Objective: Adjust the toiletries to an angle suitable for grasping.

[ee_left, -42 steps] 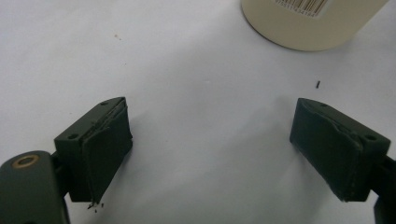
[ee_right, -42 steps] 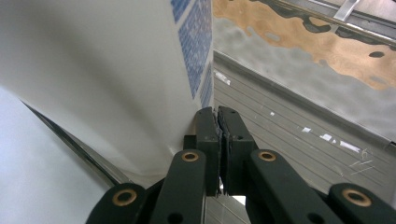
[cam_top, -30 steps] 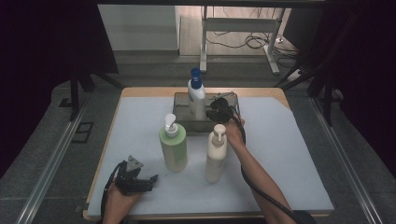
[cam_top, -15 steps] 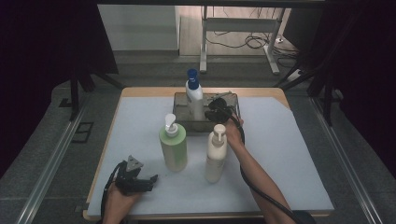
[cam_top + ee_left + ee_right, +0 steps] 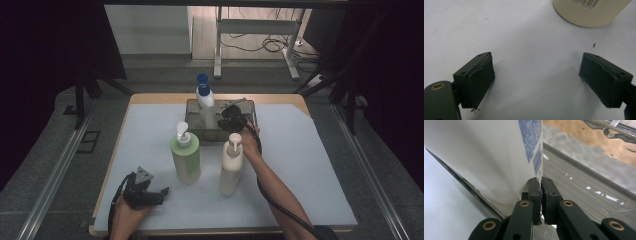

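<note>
High view: the right gripper [image 5: 231, 113], jaws clenched with nothing between them, sits in the grey tray [image 5: 192, 106] at the table's [image 5: 300, 150] far edge, just beside the blue-capped bottle [image 5: 205, 106] that stands upright in the tray's left part. The cream bottle [image 5: 231, 162] stands close against the right forearm on the near side, and the green bottle [image 5: 185, 154] is to its left. There are three pump bottles, one tray and two grippers; the left gripper [image 5: 145, 192] rests near the front left corner, jaws released and apart over bare surface, the cream bottle's base ahead of it.
</note>
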A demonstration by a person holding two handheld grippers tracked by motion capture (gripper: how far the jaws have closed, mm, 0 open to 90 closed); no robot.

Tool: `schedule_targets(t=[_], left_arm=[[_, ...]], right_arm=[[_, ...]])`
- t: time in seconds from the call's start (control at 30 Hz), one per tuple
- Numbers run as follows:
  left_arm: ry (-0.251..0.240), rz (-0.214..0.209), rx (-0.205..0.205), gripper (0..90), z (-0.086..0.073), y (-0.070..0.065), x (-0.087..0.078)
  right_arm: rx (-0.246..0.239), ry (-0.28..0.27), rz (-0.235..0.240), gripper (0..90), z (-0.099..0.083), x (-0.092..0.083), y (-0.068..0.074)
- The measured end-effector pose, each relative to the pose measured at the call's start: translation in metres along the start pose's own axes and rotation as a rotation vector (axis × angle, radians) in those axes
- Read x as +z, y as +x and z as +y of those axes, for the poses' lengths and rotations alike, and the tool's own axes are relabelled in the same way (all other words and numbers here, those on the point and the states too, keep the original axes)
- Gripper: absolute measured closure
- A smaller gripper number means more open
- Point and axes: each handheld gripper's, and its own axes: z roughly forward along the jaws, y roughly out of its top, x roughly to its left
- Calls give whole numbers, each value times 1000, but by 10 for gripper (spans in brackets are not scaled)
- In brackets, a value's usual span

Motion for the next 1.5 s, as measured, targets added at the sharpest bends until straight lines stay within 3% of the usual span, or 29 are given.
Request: schedule_targets(t=[0.9,1.5], left_arm=[[0,0,0,121,0,0,0],[0,0,0,121,0,0,0]], right_arm=[[8,-19,6,838,11,5,6],[9,2,25,857,14,12,10]])
